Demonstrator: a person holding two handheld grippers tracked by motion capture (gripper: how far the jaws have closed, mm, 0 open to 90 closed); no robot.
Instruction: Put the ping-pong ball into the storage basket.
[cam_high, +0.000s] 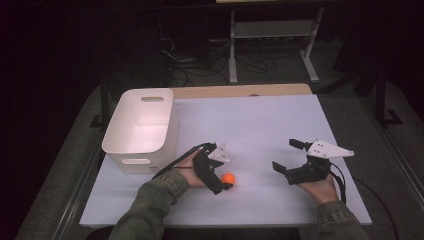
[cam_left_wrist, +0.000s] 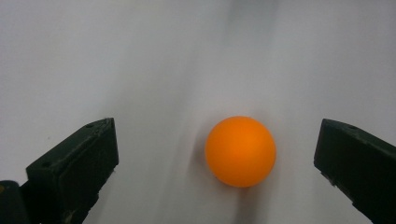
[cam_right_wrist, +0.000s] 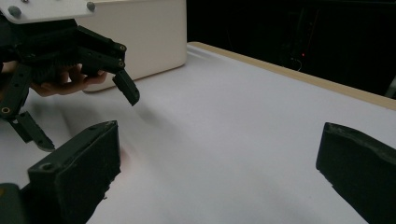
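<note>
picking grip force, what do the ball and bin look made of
Ball: seemingly smooth matte plastic, like a table-tennis ball; even orange, soft sheen, no visible seam. Bin: probably moulded white plastic with a satin finish; rounded corners, cut-out handle slots. The left claw stands open around the ball.

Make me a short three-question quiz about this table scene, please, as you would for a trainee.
1. True or false: the left gripper has its fingers shut on the orange ball.
2. Which gripper is nearer the white bin: A left, B right?
3. Fill in: the ball rests on the white ____.

Key: 1 false, fingers open and apart from it; 2 A; 3 table.
</note>
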